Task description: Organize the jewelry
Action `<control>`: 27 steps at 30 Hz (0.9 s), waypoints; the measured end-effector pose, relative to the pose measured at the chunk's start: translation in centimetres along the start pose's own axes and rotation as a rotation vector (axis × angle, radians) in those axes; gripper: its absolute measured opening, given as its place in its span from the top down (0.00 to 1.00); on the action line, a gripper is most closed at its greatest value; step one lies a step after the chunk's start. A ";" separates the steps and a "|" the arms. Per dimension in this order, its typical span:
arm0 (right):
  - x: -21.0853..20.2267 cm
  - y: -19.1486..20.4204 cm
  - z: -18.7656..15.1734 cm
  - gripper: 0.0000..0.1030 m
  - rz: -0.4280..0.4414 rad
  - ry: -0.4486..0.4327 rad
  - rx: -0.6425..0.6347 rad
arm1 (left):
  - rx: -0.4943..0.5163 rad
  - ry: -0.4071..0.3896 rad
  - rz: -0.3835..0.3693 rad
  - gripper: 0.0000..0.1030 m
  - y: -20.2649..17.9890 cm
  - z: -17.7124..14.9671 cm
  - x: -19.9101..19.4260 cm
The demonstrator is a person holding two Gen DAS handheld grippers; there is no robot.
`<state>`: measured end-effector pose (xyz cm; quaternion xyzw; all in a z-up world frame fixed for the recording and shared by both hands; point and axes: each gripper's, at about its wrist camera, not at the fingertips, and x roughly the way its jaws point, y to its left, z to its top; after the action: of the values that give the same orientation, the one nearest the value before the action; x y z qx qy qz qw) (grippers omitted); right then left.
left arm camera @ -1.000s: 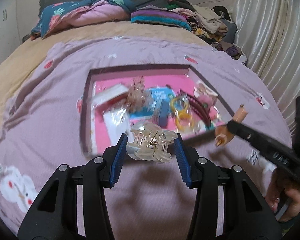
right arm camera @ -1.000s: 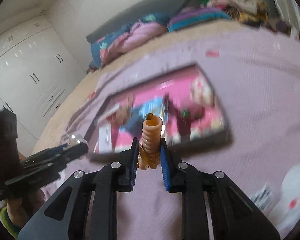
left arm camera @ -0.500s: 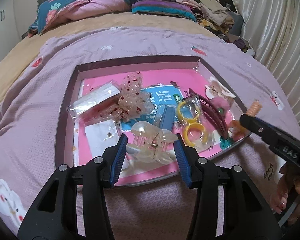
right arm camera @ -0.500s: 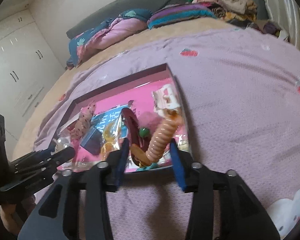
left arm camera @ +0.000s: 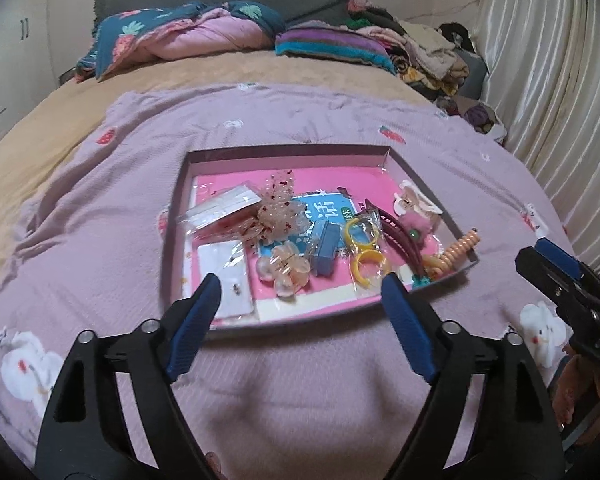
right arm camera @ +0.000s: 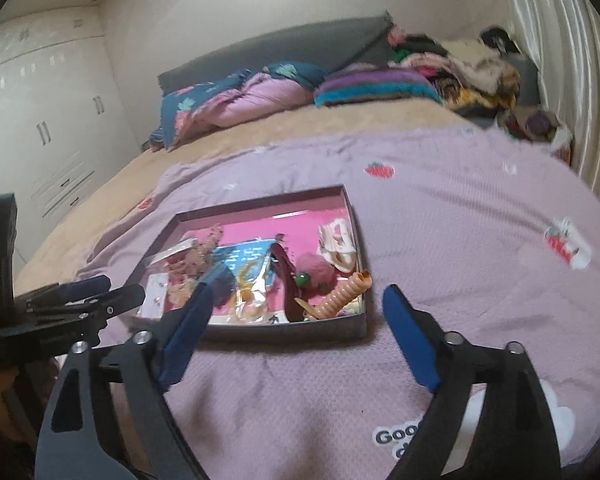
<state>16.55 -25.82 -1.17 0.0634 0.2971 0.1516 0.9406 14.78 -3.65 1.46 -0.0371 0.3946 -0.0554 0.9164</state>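
Jewelry tray lies on the purple blanket. Left wrist view: we see the left gripper spread wide and empty, above the tray's near edge. A clear claw clip rests inside near that edge, yellow rings beside it, an orange coil hair tie at the near right corner.

Right wrist view: we see the right gripper wide open, holding nothing, before the tray; the coil tie leans in its near right corner.

The claw clip lies in the tray, the coil hair tie at its right edge.
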 end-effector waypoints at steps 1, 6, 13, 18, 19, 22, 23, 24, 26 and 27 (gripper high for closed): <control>-0.3 0.3 0.0 0.11 -0.001 -0.006 -0.013 | -0.003 -0.008 0.003 0.25 0.1 -0.3 -0.6; -2.5 2.0 -0.6 0.06 -0.002 -0.033 -0.110 | -0.021 -0.037 0.014 0.15 0.4 -1.6 -2.8; -3.7 3.1 -2.7 0.04 0.001 -0.002 -0.161 | -0.025 -0.032 0.007 0.09 0.7 -3.8 -4.0; -4.0 3.4 -4.1 0.04 -0.001 0.028 -0.164 | -0.037 -0.024 0.011 0.09 1.0 -5.6 -4.4; -4.0 3.4 -4.4 0.04 -0.002 0.035 -0.159 | -0.042 -0.025 0.012 0.09 1.1 -6.0 -4.4; -4.0 3.5 -5.3 0.04 -0.006 0.056 -0.161 | -0.048 -0.030 0.023 0.09 1.1 -6.6 -4.7; -4.0 3.5 -5.5 0.04 -0.006 0.058 -0.163 | -0.049 -0.034 0.027 0.09 1.1 -6.8 -4.8; -4.1 3.5 -5.6 0.04 -0.006 0.060 -0.161 | -0.051 -0.036 0.030 0.09 1.1 -7.0 -4.8; -4.1 3.7 -5.8 0.04 -0.002 0.066 -0.159 | -0.058 -0.043 0.031 0.09 1.2 -7.2 -5.0; -4.0 3.8 -5.8 0.04 0.000 0.069 -0.159 | -0.059 -0.044 0.031 0.09 1.2 -7.3 -5.0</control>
<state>9.11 -23.38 -2.96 -0.0166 0.3162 0.1766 0.9320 6.11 -2.00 -0.06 -0.0592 0.3766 -0.0286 0.9240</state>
